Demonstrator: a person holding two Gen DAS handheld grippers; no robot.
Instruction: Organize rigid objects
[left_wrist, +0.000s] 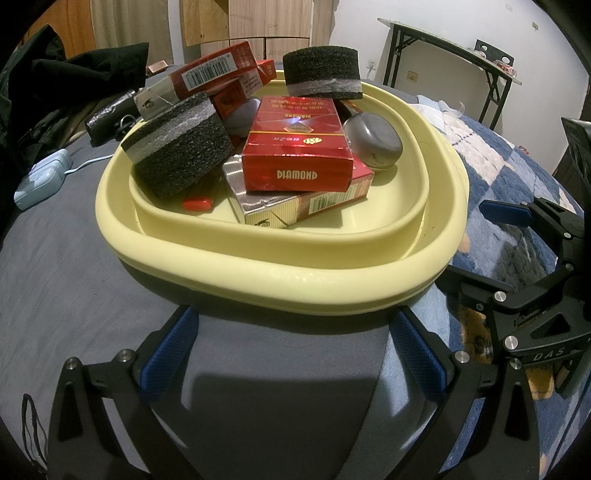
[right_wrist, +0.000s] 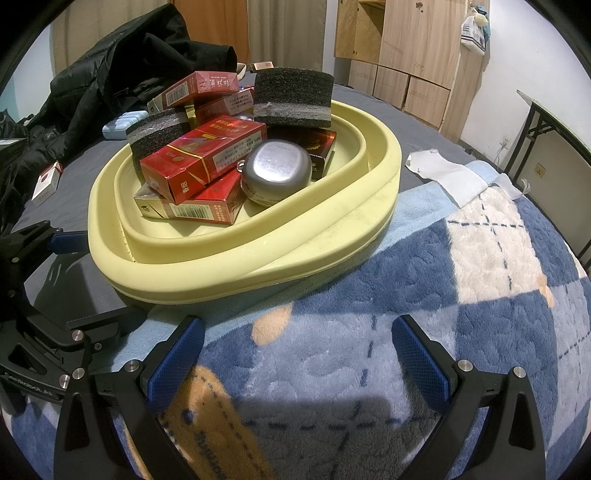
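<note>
The yellow tray (left_wrist: 280, 280) sits dead ahead of the left gripper (left_wrist: 291, 350), up and left of the right gripper (right_wrist: 295, 354); both spread wide, holding nothing, left one nearer.

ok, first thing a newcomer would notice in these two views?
The pale yellow basin in the middle of the bed, heaped with red cigarette packs; the DIAMOND pack lies on top. Two black foam blocks perch at its left and back, and a silver rounded case sits at its right. Both grippers hover open before it, empty.
</note>
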